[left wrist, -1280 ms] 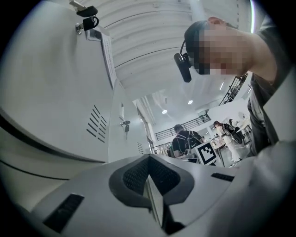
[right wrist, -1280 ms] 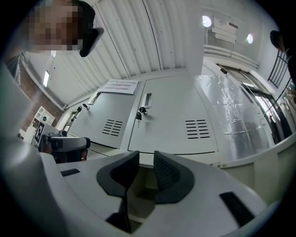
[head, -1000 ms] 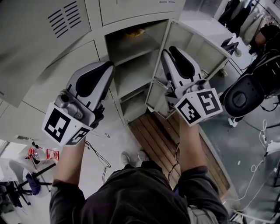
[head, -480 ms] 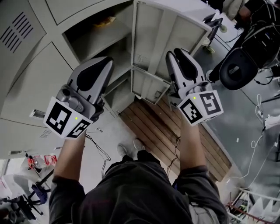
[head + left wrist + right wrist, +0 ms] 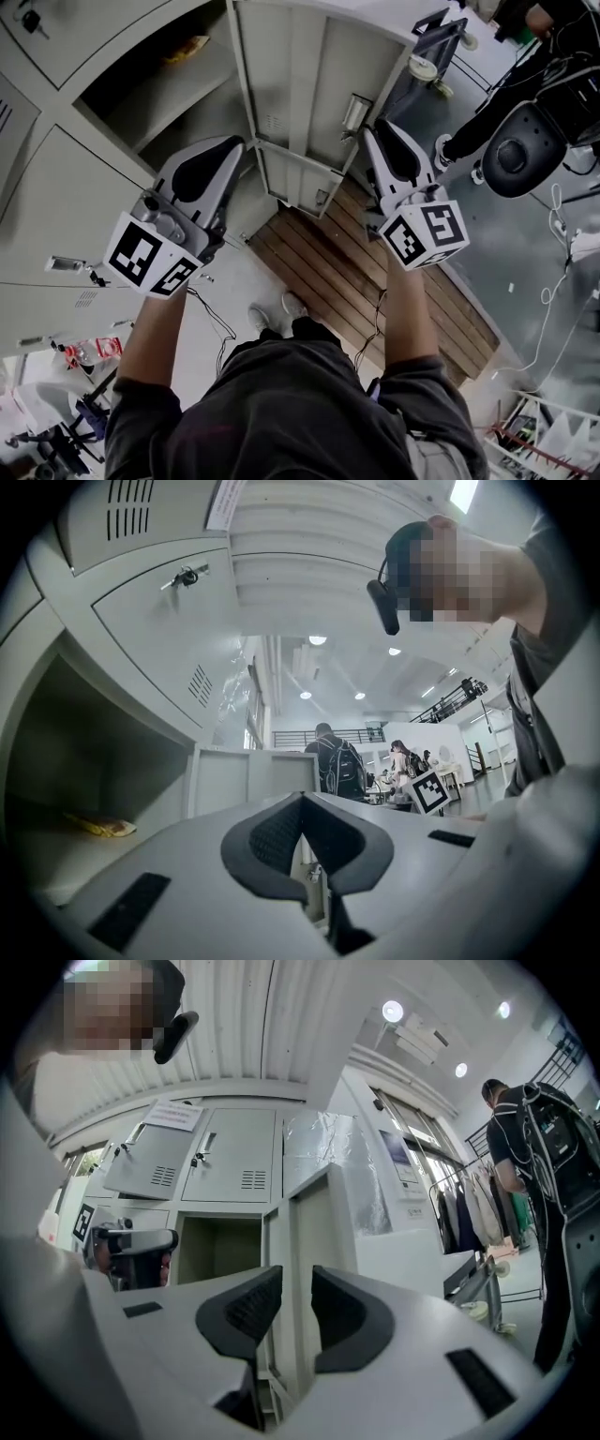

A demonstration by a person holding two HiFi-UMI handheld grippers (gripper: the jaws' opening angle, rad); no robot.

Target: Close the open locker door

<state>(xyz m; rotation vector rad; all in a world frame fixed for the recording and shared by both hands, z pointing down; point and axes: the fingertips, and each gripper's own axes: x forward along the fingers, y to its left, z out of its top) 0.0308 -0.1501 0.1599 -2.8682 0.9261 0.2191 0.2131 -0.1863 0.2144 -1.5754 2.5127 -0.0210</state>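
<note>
1. The locker door (image 5: 309, 84) stands wide open, swung out from the right edge of its compartment (image 5: 159, 94) with its inner face towards the person. The task is not yet begun.
2. The right tongs (image 5: 382, 141) are raised just beside the door's free edge with the jaws apart and nothing between them. In the right gripper view the door (image 5: 314, 1232) lines up edge-on with that gap.
3. The left tongs (image 5: 223, 150) are closed tip to tip and empty, and they are held in front of the open compartment.
4. Risk: a push from smooth jaw tips on a thin metal edge could slide off, so the door would swing only part-way.
5. Risk: a hard shove might make the door bounce off the frame if the latch (image 5: 354, 112) does not catch.
6. Risk: the left tongs sit in the door's likely swing path and could be caught against the frame.
7. The yellow item (image 5: 187, 47) lies well back on the shelf, so it probably won't block the door.
</note>
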